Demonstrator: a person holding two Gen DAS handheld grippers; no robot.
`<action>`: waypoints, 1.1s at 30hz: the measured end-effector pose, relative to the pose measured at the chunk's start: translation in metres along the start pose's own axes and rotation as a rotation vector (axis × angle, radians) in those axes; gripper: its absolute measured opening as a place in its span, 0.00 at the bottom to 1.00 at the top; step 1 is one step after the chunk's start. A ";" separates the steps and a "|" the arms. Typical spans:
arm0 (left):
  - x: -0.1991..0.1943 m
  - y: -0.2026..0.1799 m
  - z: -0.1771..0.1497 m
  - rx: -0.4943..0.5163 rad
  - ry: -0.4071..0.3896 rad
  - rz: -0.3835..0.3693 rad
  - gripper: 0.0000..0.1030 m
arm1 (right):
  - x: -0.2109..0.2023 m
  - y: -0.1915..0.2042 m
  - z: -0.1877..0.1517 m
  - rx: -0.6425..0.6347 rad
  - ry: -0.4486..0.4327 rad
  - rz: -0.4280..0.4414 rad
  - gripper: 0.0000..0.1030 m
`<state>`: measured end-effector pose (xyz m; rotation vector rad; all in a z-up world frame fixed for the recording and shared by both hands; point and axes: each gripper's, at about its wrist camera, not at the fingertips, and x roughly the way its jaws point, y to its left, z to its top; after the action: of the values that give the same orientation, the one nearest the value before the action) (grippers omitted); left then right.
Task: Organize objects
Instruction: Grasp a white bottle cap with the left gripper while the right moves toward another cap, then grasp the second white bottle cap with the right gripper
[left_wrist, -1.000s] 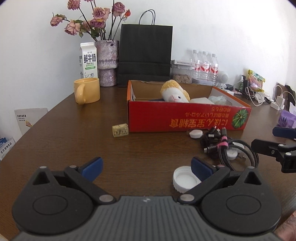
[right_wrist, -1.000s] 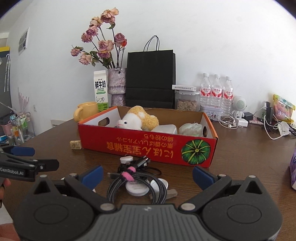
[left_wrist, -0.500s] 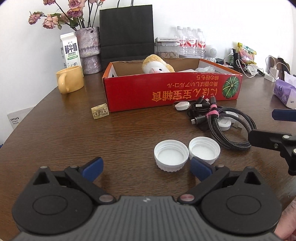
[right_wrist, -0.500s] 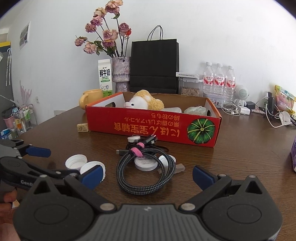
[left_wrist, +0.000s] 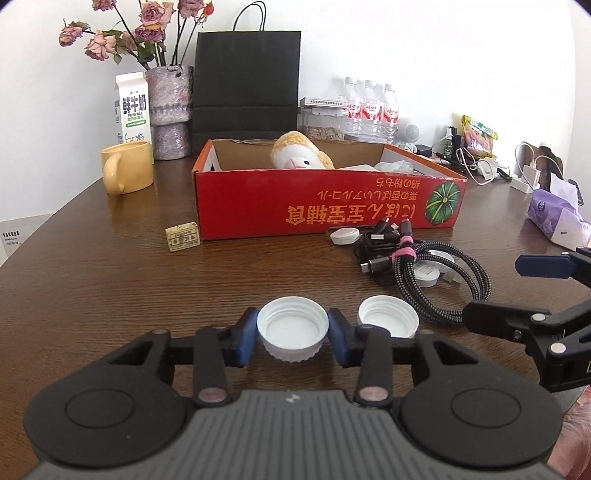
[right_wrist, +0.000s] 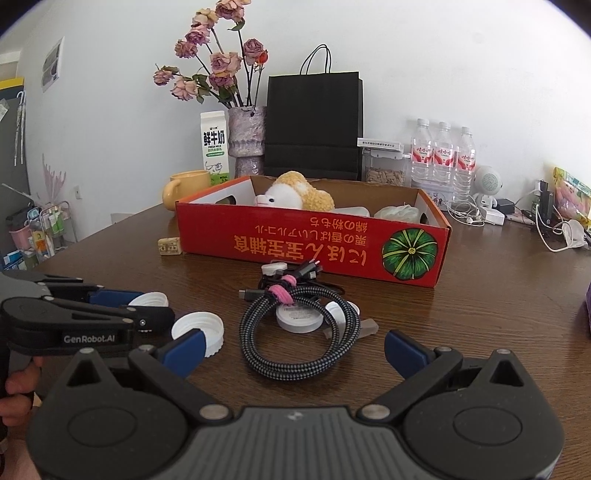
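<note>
Left tool (left_wrist: 291, 334) gripping white cap (left_wrist: 292, 328), plush (left_wrist: 301, 157) in red box (left_wrist: 325, 212)

On the counter (left_wrist: 110, 266) stood two white caps (left_wrist: 293, 328) (left_wrist: 388, 316), three water bottles (left_wrist: 369, 107), one red box (left_wrist: 325, 206), one mug (left_wrist: 127, 168), one milk carton (left_wrist: 133, 107).
</note>
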<state>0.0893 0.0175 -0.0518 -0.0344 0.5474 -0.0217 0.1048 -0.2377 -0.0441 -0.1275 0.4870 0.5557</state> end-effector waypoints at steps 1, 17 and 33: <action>-0.002 0.003 0.000 -0.008 -0.005 0.004 0.40 | 0.000 0.001 0.000 -0.003 0.000 0.003 1.00; -0.028 0.037 -0.008 -0.102 -0.027 0.097 0.40 | 0.013 0.027 0.006 -0.061 0.010 0.050 0.99; -0.033 0.057 -0.016 -0.149 -0.032 0.089 0.40 | 0.042 0.064 0.012 -0.138 0.067 0.131 0.48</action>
<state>0.0535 0.0745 -0.0502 -0.1557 0.5170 0.1063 0.1070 -0.1609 -0.0528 -0.2480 0.5249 0.7150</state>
